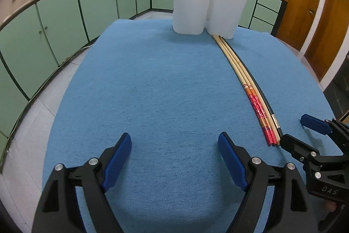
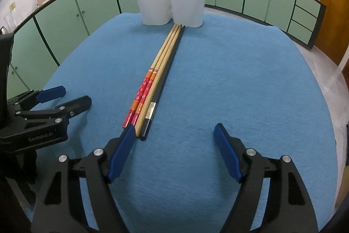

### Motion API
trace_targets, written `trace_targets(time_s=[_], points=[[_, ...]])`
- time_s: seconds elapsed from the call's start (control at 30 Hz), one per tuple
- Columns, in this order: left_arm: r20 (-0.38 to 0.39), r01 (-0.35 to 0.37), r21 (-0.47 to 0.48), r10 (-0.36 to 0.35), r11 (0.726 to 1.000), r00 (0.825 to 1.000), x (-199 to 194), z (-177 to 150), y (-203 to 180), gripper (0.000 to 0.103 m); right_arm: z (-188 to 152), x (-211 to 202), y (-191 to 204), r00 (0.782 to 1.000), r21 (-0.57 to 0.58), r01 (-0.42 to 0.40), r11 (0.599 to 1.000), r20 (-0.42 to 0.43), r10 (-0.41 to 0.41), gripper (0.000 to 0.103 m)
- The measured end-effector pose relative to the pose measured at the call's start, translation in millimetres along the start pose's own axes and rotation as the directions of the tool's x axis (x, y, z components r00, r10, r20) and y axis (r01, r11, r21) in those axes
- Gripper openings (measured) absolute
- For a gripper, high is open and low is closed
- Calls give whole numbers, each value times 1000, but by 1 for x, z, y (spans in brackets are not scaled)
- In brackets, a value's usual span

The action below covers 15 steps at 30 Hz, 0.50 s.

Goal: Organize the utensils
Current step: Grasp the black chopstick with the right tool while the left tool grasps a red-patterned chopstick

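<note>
On woven blue cloth [image 2: 218, 80], slim wooden chopsticks [image 2: 152, 84] lie straight; both jaws apparently released.

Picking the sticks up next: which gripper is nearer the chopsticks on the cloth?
Right gripper: its left pad sits at the chopsticks' near ends. Left gripper is off to their side.
</note>
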<state>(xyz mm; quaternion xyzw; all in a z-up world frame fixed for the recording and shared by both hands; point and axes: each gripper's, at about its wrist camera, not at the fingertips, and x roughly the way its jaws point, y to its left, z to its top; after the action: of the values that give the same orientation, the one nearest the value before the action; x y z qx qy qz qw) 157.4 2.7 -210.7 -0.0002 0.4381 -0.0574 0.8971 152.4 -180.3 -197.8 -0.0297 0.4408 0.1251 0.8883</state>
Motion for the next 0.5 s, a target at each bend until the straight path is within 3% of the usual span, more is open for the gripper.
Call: trace_targets(time_s=[0.23, 0.33, 0.5], points=[[-1, 5, -1, -5, 1000, 1000, 1, 0, -3, 82, 0, -3, -7, 997, -13, 78, 997, 1, -78, 71], [-1, 5, 1, -5, 1000, 1000, 1, 1, -1, 82, -3, -8, -9, 999, 0, 48, 999, 5, -48, 66], [0, 8, -2, -8, 1000, 1000, 2, 2, -1, 82, -10, -7, 1, 1000, -7, 1, 1000, -4, -2, 47]])
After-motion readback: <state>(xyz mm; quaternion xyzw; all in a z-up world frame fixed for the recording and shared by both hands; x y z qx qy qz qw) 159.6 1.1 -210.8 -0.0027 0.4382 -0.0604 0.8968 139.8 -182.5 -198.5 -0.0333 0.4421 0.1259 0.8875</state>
